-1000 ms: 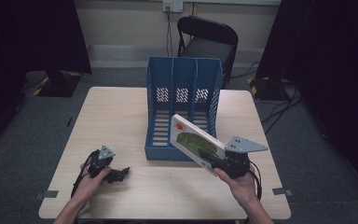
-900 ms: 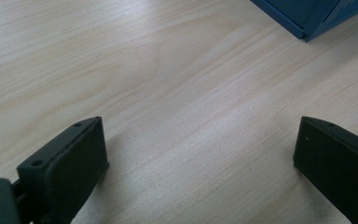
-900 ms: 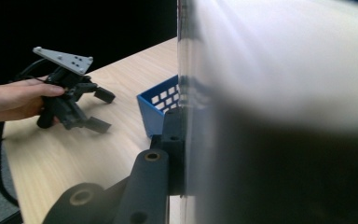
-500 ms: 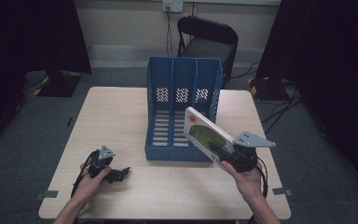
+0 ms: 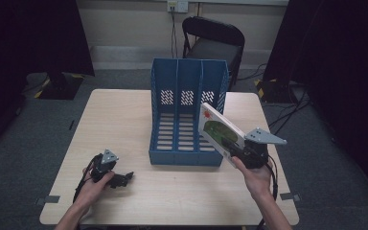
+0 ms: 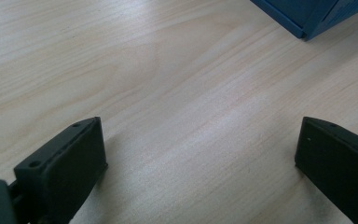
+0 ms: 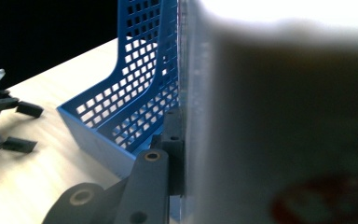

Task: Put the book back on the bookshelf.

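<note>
Right jaws were clamped flat on the lower end of a book (image 5: 219,130), one black jaw pressed against its cover in the right gripper view; the right gripper (image 5: 247,154) sat at the near right corner of the blue file rack (image 5: 188,115). Grip low on the book looked deliberate: it left the upper end free to go in first. Book was in the air, tilted, top leaning toward the rack's rightmost slot, bottom edge near the rack's front right corner and above the table (image 5: 124,115). Not in any slot yet, all three looked empty from the high view. Holding it on edge and roughly in line with the dividers suggested it was being lined up to slide in upright. Left jaws stood wide apart with nothing between them, just bare wood in the left gripper view. Left gripper (image 5: 120,178) lay low on the table near the front left, well apart from the rack, probably parked out of the way since this was a one-handed job. Risk I'd flag: the book's corner catching the rack's side wall.
</note>
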